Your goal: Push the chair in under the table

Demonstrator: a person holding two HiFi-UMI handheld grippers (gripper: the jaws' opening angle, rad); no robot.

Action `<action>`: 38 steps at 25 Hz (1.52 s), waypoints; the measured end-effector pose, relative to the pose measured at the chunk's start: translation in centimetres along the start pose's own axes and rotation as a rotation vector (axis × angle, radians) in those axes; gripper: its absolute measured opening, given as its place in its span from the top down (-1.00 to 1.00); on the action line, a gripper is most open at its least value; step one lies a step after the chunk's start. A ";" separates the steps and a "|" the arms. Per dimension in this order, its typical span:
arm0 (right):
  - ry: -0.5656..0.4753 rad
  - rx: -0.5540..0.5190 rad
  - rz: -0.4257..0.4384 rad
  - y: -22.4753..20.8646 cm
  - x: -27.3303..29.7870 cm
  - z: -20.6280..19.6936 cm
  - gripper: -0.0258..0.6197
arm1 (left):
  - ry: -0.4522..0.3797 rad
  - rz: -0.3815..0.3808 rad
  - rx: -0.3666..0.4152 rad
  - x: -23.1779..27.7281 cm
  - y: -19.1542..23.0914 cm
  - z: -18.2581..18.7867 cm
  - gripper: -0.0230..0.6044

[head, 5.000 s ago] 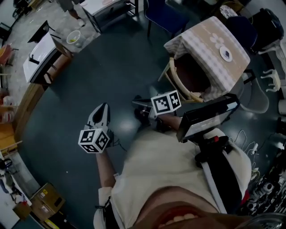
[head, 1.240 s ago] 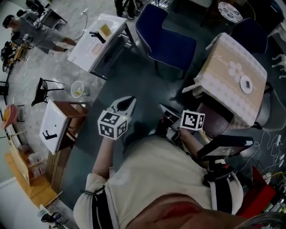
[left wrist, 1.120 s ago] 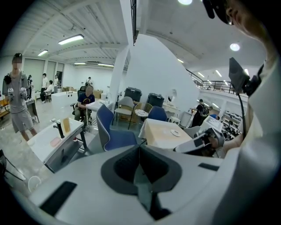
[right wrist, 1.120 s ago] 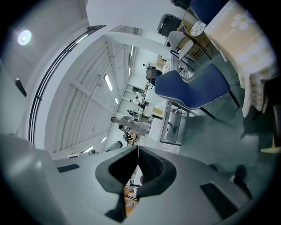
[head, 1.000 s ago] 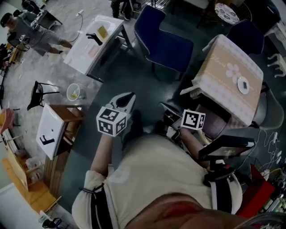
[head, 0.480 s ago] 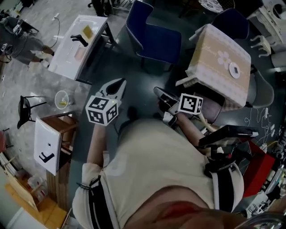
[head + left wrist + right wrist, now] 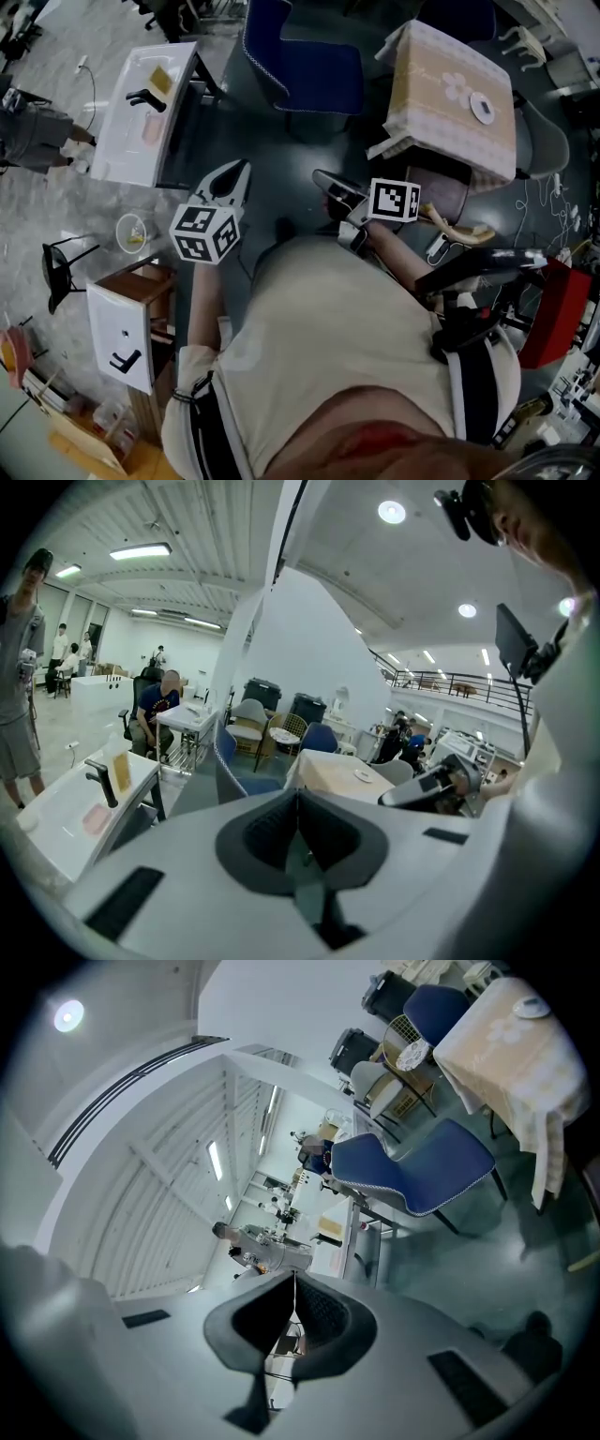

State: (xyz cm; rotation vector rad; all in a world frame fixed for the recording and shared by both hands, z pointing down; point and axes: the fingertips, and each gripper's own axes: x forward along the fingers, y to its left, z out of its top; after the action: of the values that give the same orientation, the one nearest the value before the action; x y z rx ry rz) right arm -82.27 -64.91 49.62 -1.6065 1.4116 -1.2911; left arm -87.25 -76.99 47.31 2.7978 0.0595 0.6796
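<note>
Beige cloth (image 7: 422,141) off the counter (image 7: 441,66) edge could snag the chair (image 7: 441,195); left hand-held gripper (image 7: 240,169) and right hand-held gripper (image 7: 323,178) are closed, empty.

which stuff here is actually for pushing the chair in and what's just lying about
For the job:
- wooden-armed chair
- cloth-covered table
- left gripper and right gripper, jaws shut, empty

Lying about:
- blue chair
- white table
- bowl on the floor
- plate on the cloth-covered table

Cream short-sleeved shirt (image 7: 328,328), black harness straps (image 7: 473,394) — pale grey left gripper (image 7: 240,171), right gripper (image 7: 325,180), black-and-white marker cubes (image 7: 204,234)
</note>
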 end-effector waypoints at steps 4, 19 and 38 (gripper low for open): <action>0.004 0.020 -0.013 0.2 0.6 -1.0 0.88 | 0.016 -0.008 -0.011 -0.8 1.0 -1.0 0.90; 0.081 0.043 -0.003 -1.1 3.8 1.2 0.88 | 0.051 0.056 -0.076 1.3 3.6 -0.9 0.90; 0.034 0.065 0.080 -6.8 3.0 17.2 0.88 | 0.157 0.089 0.040 15.8 1.6 8.1 0.90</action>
State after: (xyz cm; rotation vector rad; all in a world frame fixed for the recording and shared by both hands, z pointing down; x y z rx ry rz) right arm -63.94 -68.64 51.10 -1.4768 1.4250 -1.3098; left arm -69.49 -78.89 47.83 2.7932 -0.0222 0.9290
